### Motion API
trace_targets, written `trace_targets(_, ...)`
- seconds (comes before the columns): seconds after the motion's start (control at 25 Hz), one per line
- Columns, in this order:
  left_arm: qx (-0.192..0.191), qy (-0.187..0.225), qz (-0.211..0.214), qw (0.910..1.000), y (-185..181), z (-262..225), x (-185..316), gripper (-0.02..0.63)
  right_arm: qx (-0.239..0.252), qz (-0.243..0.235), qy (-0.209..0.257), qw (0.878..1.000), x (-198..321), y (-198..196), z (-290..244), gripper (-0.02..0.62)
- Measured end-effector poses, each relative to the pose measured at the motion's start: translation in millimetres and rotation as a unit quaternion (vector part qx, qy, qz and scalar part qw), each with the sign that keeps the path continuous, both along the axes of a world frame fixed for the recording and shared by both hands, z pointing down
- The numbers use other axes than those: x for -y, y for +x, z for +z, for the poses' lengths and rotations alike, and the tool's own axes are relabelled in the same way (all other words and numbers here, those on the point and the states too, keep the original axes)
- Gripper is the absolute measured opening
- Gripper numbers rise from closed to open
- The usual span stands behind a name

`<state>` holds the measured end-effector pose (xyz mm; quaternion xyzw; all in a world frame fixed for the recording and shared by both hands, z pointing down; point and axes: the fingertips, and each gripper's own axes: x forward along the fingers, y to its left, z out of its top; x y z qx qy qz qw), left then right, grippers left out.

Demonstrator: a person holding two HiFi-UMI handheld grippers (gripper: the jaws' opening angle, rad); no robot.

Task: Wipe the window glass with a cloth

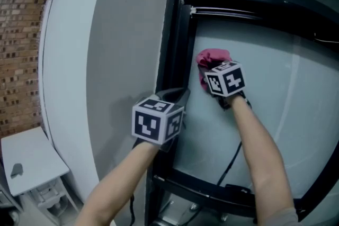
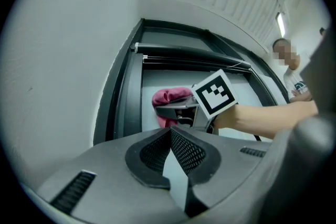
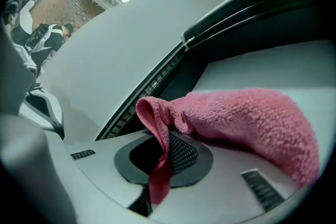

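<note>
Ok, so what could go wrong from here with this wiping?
1. The right gripper pinches only a thin fold of the cloth. Most of it bunches to one side, so a firm stroke could pull it free.
2. With the cloth off to one side, the bare jaws might scrape the glass.
3. The cloth sits close to the black frame and may catch on it.

Counts: 2 grippers, L gripper & R gripper
1 cloth btw R fingers; 1 window glass; 1 window frame; 1 desk.
</note>
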<state>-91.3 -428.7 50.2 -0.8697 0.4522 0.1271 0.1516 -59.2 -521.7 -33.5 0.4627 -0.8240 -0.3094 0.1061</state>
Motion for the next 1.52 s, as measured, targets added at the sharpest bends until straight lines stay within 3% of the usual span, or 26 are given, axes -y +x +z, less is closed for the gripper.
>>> trace_targets(0.2, 0.004, 0.003, 0.021, 0.9998, 25, -3, -1, 0.005, 0.062, 0.022, 0.018, 0.998, -22, 42, -33, 0.014)
trace_targets(0.56, 0.015, 0.012, 0.071, 0.9973, 91, -10, -15, 0.006, 0.103, 0.088, 0.044, 0.99, -56, 134, -54, 0.014)
trace_targets(0.84, 0.029, 0.018, 0.123, 0.9919, 167, -12, -29, 0.006, 0.12, 0.136, 0.058, 0.982, -96, 218, -58, 0.014)
trace_targets(1.52, 0.043, 0.023, 0.227, 0.9727, 312, -11, -80, 0.005, 0.193, 0.241, 0.097, 0.946, -179, 415, -61, 0.014)
